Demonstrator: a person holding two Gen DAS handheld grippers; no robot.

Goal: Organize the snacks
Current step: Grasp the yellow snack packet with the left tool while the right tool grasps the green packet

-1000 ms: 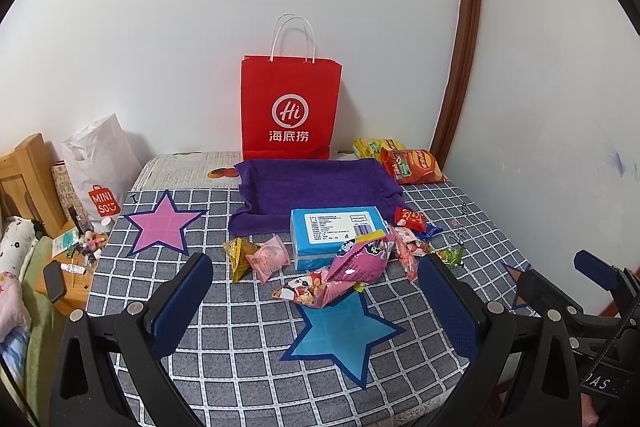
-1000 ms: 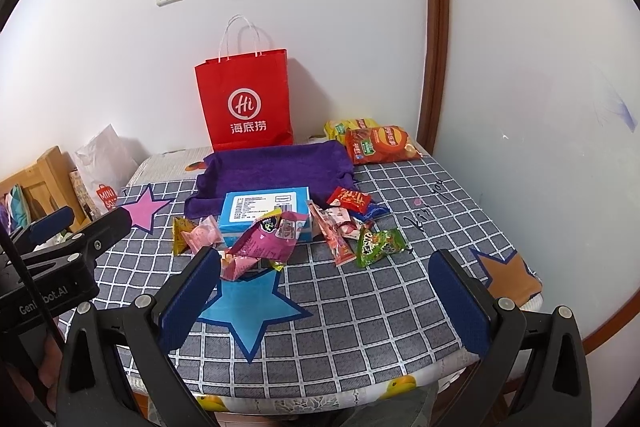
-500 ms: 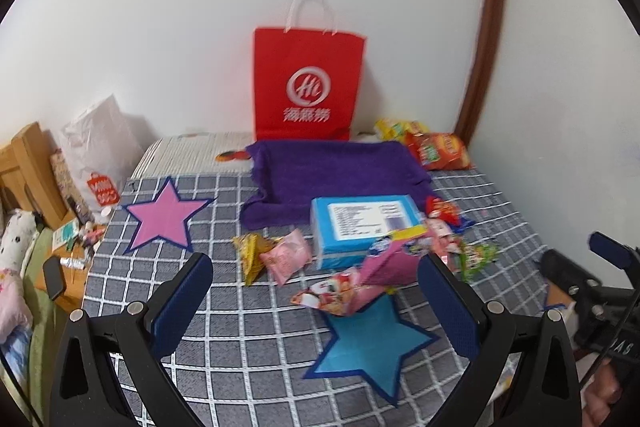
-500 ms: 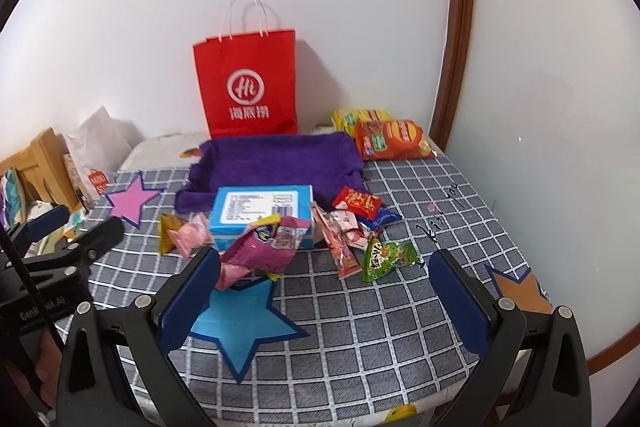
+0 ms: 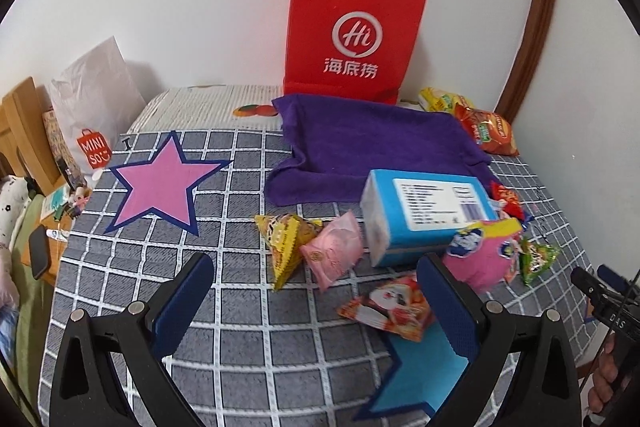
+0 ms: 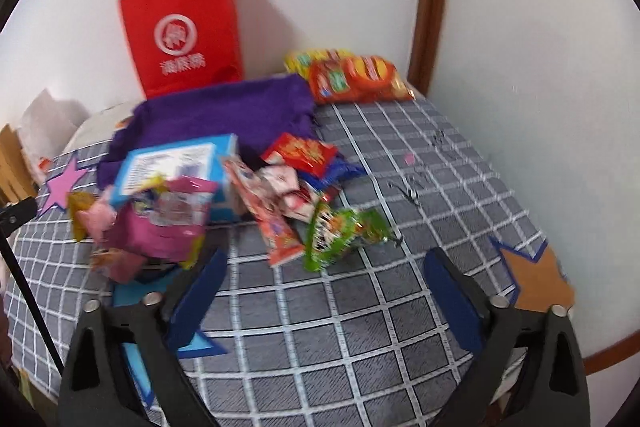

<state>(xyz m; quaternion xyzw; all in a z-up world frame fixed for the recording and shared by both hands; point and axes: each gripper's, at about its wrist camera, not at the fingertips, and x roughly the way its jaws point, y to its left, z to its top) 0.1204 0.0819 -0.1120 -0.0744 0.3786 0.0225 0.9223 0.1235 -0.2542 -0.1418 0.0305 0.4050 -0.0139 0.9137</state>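
A heap of snack packets lies on the grey checked cloth (image 5: pixel 240 307) around a blue box (image 5: pixel 428 215). My left gripper (image 5: pixel 316 291) is open just above the cloth, with a yellow packet (image 5: pixel 286 239) and a pink packet (image 5: pixel 334 253) just ahead of its fingers. A red-and-white packet (image 5: pixel 388 311) lies by its right finger. My right gripper (image 6: pixel 326 287) has its jaws closing with nothing between them. A green packet (image 6: pixel 340 231) and a long pink packet (image 6: pixel 268 215) lie just beyond its tips. A magenta bag (image 6: pixel 160 227) leans on the box.
A purple towel (image 5: pixel 372 143) lies behind the box, and a red paper bag (image 5: pixel 352 31) stands at the wall. Chip bags (image 6: pixel 356 79) lie in the back right corner. Pink (image 5: pixel 160 187), blue (image 5: pixel 420 379) and orange (image 6: pixel 536 275) stars mark the cloth.
Both grippers have come down and forward toward the snack heap, which now looks larger and closer. The right gripper's fingers stand slightly nearer each other.
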